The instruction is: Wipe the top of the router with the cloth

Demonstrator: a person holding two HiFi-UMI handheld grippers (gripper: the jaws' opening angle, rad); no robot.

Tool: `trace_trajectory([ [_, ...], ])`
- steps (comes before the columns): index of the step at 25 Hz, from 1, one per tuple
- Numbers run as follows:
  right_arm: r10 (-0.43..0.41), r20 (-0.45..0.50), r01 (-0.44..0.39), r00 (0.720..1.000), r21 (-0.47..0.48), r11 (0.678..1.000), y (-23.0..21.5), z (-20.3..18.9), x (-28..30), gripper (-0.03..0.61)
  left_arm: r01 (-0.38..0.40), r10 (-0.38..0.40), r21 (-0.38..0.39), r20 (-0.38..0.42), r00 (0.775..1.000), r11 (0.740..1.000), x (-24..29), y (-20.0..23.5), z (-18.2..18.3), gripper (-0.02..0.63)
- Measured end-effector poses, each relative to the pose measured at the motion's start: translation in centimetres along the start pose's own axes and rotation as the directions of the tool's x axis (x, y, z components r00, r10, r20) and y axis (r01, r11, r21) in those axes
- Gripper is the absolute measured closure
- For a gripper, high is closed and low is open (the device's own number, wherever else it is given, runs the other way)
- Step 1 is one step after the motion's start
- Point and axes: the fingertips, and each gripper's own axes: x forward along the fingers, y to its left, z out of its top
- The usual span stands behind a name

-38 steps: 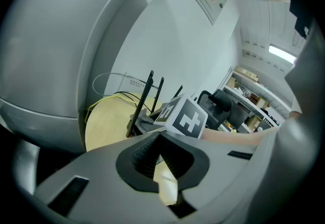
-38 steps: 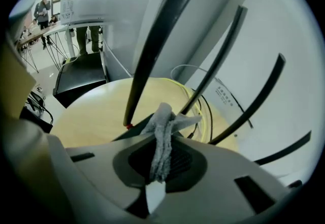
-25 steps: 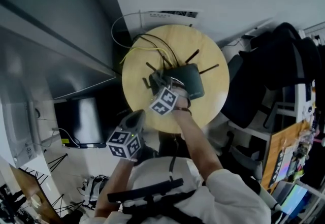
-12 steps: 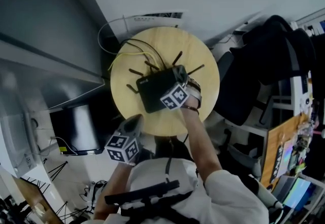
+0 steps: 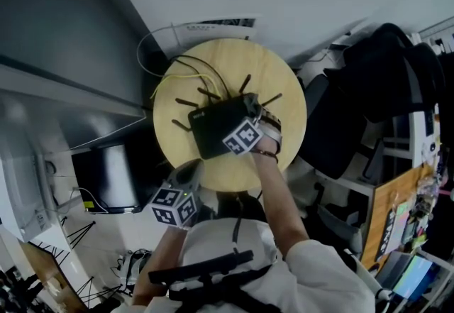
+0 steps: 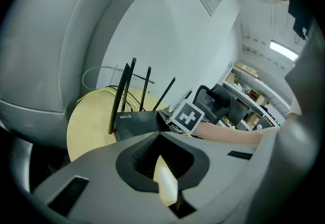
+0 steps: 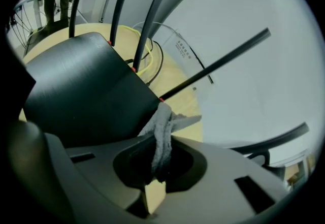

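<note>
A black router with several upright antennas sits on a round wooden table. My right gripper is over the router's right end, shut on a grey cloth. In the right gripper view the cloth hangs bunched from the jaws against the router's top, near its back corner. My left gripper is held off the table's near-left edge, below the router, jaws shut with nothing in them. In the left gripper view the router and the right gripper's marker cube lie ahead.
Yellow and black cables loop on the table behind the router. A white wall box sits just beyond the table. A black chair with bags stands at the right. A dark screen lies on the floor to the left.
My right gripper slid with the cloth from the router's left part across to its right end, then held almost still. The left gripper stayed low by the table edge.
</note>
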Motion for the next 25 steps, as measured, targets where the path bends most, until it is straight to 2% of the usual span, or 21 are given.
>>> trace_trajectory([
  [5,0.028,0.015,-0.028,0.999,0.008,1.000,0.4,-0.9,-0.8,0.561,0.010,-0.010,0.013,-0.004,1.000,1.000,-0.2,-0.2,-0.4,0.626],
  [7,0.065,0.045,-0.066,0.997,0.026,0.997,1.2,-0.7,-1.4,0.561,0.006,-0.006,0.014,0.001,1.000,1.000,-0.6,0.3,-0.4,0.626],
  [12,0.176,0.142,-0.186,0.974,0.059,0.981,5.1,2.2,-4.1,0.561,-0.015,0.015,0.004,0.011,1.000,1.000,-2.1,1.9,-0.6,0.626],
  [19,0.256,0.219,-0.266,0.942,0.017,0.964,11.1,6.3,-8.1,0.561,-0.031,0.031,0.004,0.022,0.999,1.000,-4.0,3.3,-0.8,0.626],
  [25,0.299,0.258,-0.315,0.919,0.021,0.949,13.6,8.5,-9.8,0.561,-0.041,0.041,-0.003,0.033,0.999,0.999,-5.0,4.4,-0.8,0.626],
])
